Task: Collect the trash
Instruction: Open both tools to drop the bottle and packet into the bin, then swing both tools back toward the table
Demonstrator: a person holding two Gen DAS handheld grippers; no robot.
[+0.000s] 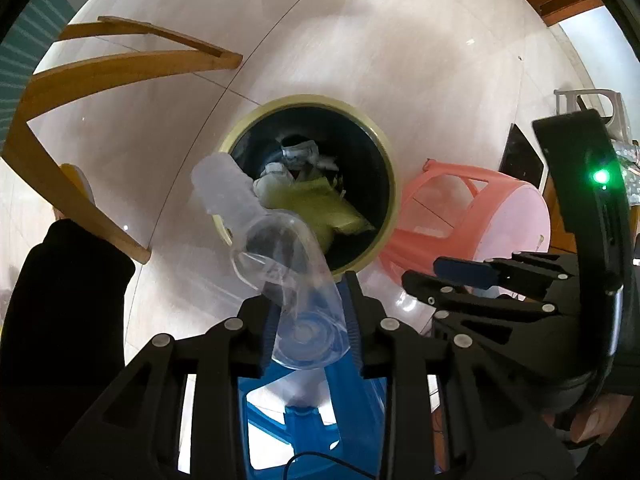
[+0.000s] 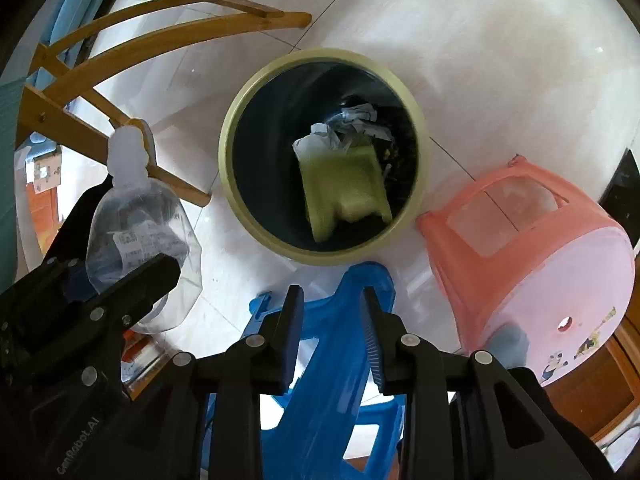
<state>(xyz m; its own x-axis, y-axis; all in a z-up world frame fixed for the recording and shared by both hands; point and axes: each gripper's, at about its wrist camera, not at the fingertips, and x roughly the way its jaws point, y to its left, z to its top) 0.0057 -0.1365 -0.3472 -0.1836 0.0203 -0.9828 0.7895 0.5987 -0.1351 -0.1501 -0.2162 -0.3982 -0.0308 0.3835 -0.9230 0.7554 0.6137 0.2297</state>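
Observation:
A round bin with a pale yellow-green rim (image 2: 240,108) stands on the light floor, dark inside. In it lie a yellow-green piece of trash (image 2: 344,188) and crumpled wrappers (image 2: 352,120). My left gripper (image 1: 310,320) is shut on a crushed clear plastic bottle (image 1: 280,248), whose white cap points at the bin's near rim (image 1: 384,152). The right wrist view shows that bottle (image 2: 136,232) at the left, beside the bin. My right gripper (image 2: 331,320) hangs open just short of the bin, with nothing between its fingers.
A pink plastic stool (image 2: 540,260) lies on its side right of the bin. A blue plastic stool (image 2: 332,380) sits under both grippers. A curved wooden chair frame (image 2: 160,40) stands left of the bin. A dark sleeve (image 1: 60,300) fills the lower left.

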